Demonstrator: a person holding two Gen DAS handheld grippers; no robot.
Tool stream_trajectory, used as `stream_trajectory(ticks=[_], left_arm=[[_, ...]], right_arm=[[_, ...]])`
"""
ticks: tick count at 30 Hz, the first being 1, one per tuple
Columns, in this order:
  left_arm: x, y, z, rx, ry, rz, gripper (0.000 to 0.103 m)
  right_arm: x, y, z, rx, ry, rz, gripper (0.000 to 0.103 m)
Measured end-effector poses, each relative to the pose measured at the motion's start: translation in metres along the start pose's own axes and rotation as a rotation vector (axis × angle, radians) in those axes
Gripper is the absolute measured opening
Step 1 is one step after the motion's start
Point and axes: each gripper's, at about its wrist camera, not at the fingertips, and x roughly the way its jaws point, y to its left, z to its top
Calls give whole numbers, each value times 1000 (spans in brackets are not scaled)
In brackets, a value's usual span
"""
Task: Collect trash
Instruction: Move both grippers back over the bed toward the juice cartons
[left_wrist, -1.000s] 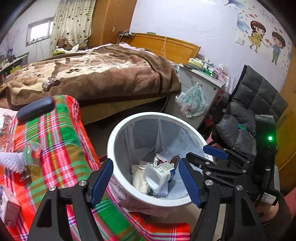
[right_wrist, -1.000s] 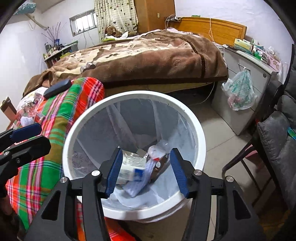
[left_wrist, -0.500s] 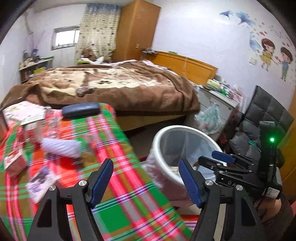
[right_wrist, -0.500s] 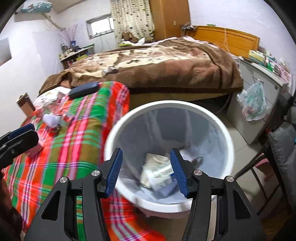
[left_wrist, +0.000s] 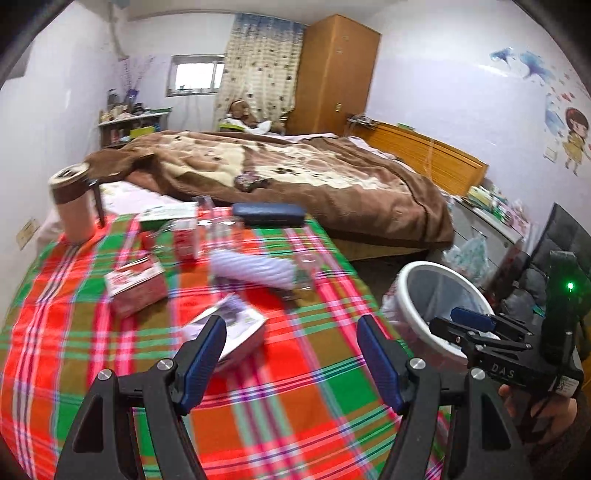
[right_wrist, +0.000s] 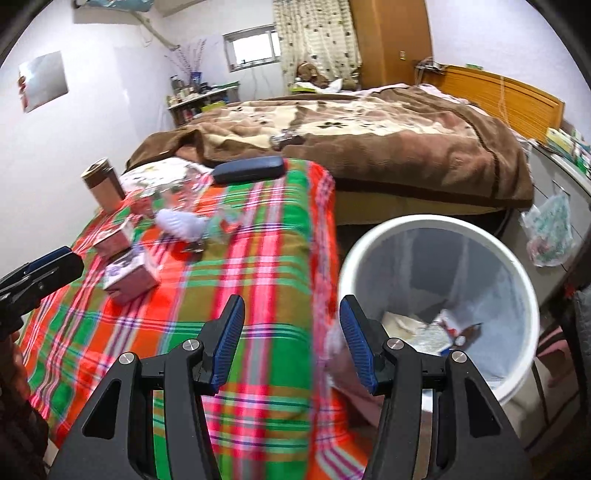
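Observation:
A white trash bin (right_wrist: 436, 236) with a liner stands beside the plaid table (right_wrist: 258, 258); trash lies at its bottom. It also shows in the left wrist view (left_wrist: 410, 273). My left gripper (left_wrist: 291, 354) is open and empty above the plaid cloth (left_wrist: 295, 406), near a small box (left_wrist: 236, 325). A red carton (left_wrist: 135, 288), a white ribbed item (left_wrist: 255, 267) and a red box (left_wrist: 184, 238) lie farther back. My right gripper (right_wrist: 291, 332) is open and empty over the table's edge, left of the bin.
A dark blue case (left_wrist: 269, 214) and a brown-banded cup (left_wrist: 72, 203) sit at the table's far side. A bed with a brown blanket (left_wrist: 295, 170) lies behind. A grey chair (left_wrist: 561, 240) and a bedside cabinet (left_wrist: 487, 225) stand at the right.
Both grippers have swung left, away from the bin and toward the table. The bin has shifted right in both views. Both stay open and empty.

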Motion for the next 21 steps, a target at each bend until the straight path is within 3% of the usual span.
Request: stream_trajectory(ticks=[14,21], left_arm=[[-28,95,-20,-90,2,113,73],[-32,133,-18,-121,-4,133,73]], right_arm=[[31,85,-2,-76,60,172,55],[47,126,-1,-95,78,201,56]])
